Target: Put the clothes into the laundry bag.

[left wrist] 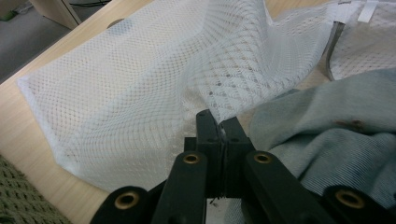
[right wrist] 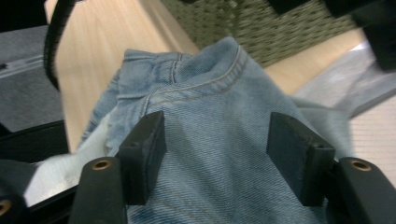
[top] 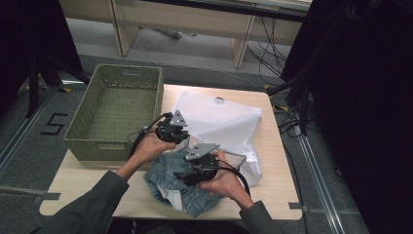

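Item: my left gripper (left wrist: pixel 219 128), jaws pressed together, pinching an edge of the white mesh bag (left wrist: pixel 140 88) and holding it raised.

Item: my right gripper (right wrist: pixel 217 158), jaws spread over the denim garment (right wrist: pixel 210 126), gripping nothing.

Item: garment on the table (top: pixel 272 146) just outside the bag, apparently at its mouth.

Item: green basket (top: pixel 117 109).

Outstanding: garment into bag.

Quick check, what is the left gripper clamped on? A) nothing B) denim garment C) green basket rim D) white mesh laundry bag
D: in the left gripper view the left gripper has its jaws shut on an edge of the white mesh laundry bag, which lifts up from the pinch.
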The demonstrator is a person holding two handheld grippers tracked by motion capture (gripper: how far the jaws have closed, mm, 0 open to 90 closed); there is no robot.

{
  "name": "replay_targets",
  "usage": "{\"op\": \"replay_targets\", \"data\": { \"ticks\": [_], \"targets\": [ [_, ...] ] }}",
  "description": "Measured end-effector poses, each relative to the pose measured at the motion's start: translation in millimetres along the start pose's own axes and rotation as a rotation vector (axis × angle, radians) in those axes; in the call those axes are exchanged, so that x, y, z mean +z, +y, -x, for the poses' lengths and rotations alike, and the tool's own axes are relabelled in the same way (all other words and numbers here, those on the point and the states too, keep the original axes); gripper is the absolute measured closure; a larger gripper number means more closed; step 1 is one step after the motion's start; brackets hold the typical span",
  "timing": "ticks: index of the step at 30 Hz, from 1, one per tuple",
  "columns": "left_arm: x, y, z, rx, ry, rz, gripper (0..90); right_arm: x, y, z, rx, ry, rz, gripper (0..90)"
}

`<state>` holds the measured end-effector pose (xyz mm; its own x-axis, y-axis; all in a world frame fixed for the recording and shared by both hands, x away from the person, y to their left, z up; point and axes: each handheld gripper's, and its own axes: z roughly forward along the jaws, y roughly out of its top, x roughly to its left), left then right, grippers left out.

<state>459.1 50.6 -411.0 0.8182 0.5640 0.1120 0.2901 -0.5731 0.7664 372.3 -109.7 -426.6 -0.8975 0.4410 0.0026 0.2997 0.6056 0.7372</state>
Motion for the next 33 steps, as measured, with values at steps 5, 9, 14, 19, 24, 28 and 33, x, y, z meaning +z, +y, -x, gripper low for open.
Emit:
{"op": "replay_targets", "data": {
  "ticks": [5, 9, 14, 19, 24, 28, 33],
  "targets": [
    [-1.3, 0.0, -0.4, 0.003, -0.002, 0.003, 87.8, 2.3, 1.1, -1.6, 0.029, 0.014, 0.011, 38.0],
    [-1.6, 0.1, -0.4, -0.001, -0.005, 0.003, 87.7, -5.1, 6.4, -2.9, 0.062, 0.036, 0.069, 38.7],
    [-2.0, 0.4, 0.0, -0.007, -0.013, 0.005, 87.7, 6.8, 3.7, -12.3, 0.029, 0.03, -0.001, 39.6],
    [-3.4, 0.1, -0.6, -0.012, -0.016, 0.006, 87.6, 19.3, -7.9, -16.3, 0.022, 0.035, -0.076, 69.0],
    [-6.2, 0.3, 0.6, -0.007, -0.025, 0.009, 87.9, 10.5, -7.0, -13.3, -0.02, 0.008, -0.061, 79.1],
    [-9.3, 0.6, 1.0, 0.0, -0.028, 0.007, 88.3, -14.8, -1.0, -2.3, -0.016, -0.053, -0.026, 81.4],
    [-14.4, 2.9, 2.1, 0.001, -0.026, 0.015, 88.9, -54.3, -3.7, 28.7, 0.018, -0.173, 0.012, 82.2]
  ]
}}
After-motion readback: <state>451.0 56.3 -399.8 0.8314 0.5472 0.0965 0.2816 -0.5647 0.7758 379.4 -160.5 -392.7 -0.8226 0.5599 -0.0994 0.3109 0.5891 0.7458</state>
